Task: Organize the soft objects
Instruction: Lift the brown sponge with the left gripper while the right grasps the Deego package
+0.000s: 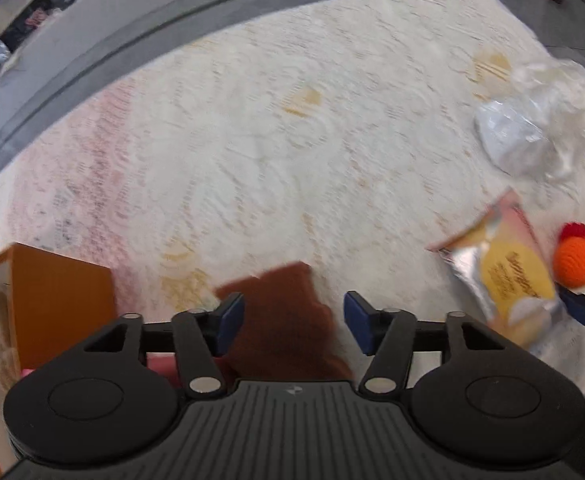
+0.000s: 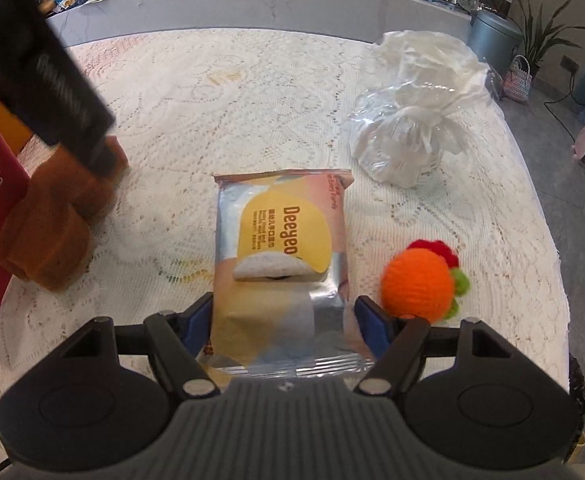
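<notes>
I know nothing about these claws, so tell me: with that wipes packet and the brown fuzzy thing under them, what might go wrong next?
1. The right claw straddles the slick foil wipes packet; if it closes near the packet's end, the packet may slide out.
2. The orange crochet ball sits right beside one claw finger and could get nudged and roll away.
3. The left claw stands open over the brown plush; closing on loose fabric may grab only a fold, so it could sag or drop.
</notes>
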`<state>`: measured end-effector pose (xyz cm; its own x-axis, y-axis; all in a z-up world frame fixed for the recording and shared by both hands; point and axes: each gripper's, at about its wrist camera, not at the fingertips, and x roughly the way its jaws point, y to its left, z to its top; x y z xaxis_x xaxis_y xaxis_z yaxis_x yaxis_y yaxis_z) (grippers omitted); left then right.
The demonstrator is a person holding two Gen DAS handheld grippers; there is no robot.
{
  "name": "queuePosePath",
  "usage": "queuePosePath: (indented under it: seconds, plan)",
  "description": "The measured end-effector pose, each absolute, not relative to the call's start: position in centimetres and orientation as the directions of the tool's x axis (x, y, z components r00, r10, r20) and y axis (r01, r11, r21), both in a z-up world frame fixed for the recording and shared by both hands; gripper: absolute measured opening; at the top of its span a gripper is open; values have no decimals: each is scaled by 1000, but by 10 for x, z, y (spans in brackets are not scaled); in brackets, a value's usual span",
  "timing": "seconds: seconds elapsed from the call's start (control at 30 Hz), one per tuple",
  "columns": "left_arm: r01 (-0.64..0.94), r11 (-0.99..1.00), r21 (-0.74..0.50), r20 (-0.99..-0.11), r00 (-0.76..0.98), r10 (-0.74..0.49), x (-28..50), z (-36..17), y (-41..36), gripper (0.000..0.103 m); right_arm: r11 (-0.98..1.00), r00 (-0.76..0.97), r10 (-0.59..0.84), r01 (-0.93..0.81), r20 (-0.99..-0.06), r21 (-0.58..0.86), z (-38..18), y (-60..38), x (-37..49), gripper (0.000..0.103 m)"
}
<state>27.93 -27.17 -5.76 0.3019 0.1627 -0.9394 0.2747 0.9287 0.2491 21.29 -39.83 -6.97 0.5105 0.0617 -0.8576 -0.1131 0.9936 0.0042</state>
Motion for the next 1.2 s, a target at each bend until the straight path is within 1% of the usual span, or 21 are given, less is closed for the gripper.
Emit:
queuePosePath:
  seconds: [0.1, 0.17, 0.27, 0.4, 0.47, 0.6, 0.67, 0.8, 0.9, 0.93, 0.97, 1.07, 1.13, 1.2]
  plan:
    - [254, 901, 352, -914, 303, 271, 290, -63, -267, 77, 993, 509, 63, -115, -859, 4, -68, -402, 212, 73]
    - [235, 911, 340, -922, 273, 274, 297, -69, -264, 78, 993, 509, 62, -118, -859, 2, -67, -401, 212, 73]
    - [162, 941, 296, -937, 240, 253, 308, -75, -258, 81, 993, 510, 53, -121, -859, -11, -68, -397, 212, 73]
    - [63, 988, 143, -976, 175, 130, 317, -77, -250, 82, 993, 512, 51, -119, -858, -12, -70, -396, 213, 73]
    - [22, 996, 92, -986, 143, 88, 319, -79, -245, 82, 993, 510, 52, -120, -858, -11, -70, -396, 213, 73]
    - [0, 999, 54, -993, 109, 53, 321, -85, -240, 82, 993, 509, 54, -121, -859, -9, -69, -397, 214, 74]
    - [-14, 1000, 14, -995, 96, 15, 322, -88, -236, 82, 993, 509, 54, -122, -859, -10, -69, -397, 214, 74]
    - [15, 1000, -13, -997, 81, -14, 324, -90, -232, 81, 993, 510, 54, -122, -858, -10, -69, -398, 213, 74]
    - [27, 997, -79, -993, 86, -81, 324, -80, -227, 79, 993, 511, 56, -120, -858, -7, -70, -399, 213, 74]
    - [26, 995, -95, -991, 88, -97, 324, -77, -226, 80, 993, 510, 55, -120, -858, -7, -70, -399, 214, 74]
    - [30, 994, -101, -991, 89, -103, 322, -75, -226, 82, 993, 509, 53, -119, -859, -9, -69, -398, 214, 74]
    - [77, 996, -48, -995, 87, -55, 316, -76, -234, 85, 993, 508, 50, -120, -860, -13, -69, -397, 215, 74]
    - [133, 991, 11, -994, 105, -3, 310, -82, -245, 88, 993, 510, 66, -122, -858, 4, -71, -397, 214, 75]
    - [196, 977, 87, -990, 127, 63, 305, -93, -258, 88, 993, 511, 73, -120, -856, 13, -72, -397, 214, 75]
